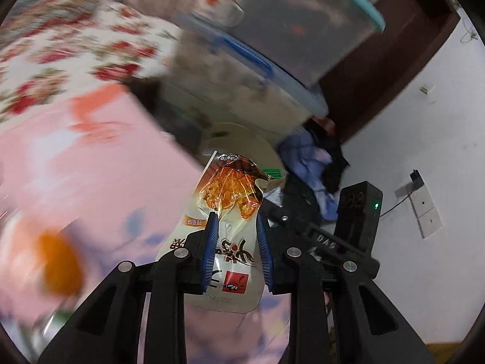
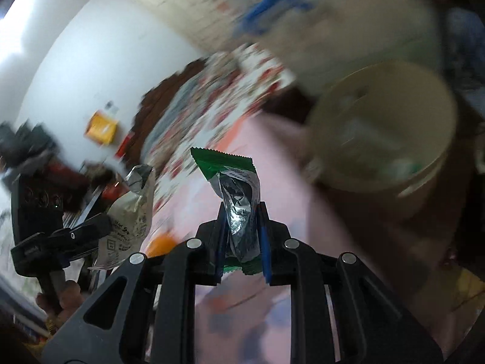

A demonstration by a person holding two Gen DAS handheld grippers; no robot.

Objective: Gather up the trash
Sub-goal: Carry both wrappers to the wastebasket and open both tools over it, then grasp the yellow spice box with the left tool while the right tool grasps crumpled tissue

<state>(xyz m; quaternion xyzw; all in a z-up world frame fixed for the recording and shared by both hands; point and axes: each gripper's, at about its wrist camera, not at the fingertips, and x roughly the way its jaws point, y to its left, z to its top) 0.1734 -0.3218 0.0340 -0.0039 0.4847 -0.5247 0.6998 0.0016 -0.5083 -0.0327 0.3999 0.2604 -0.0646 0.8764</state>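
My left gripper (image 1: 235, 217) is shut on a white and orange snack wrapper (image 1: 225, 227) and holds it in the air above the pink bedsheet (image 1: 91, 166). It also shows in the right wrist view (image 2: 75, 236) with the same wrapper (image 2: 130, 221). My right gripper (image 2: 241, 209) is shut on a green and silver wrapper (image 2: 233, 188). A beige round bin (image 2: 385, 130) stands ahead to the right, holding some trash; its rim shows behind the wrapper in the left wrist view (image 1: 242, 139).
An orange fruit (image 1: 60, 264) lies on the bedsheet, also seen in the right wrist view (image 2: 160, 244). A floral quilt (image 1: 69, 51) lies beyond. Stacked plastic storage boxes (image 1: 288, 39) stand by the bin. A clothes pile (image 1: 315, 163) lies on the floor by the white wall.
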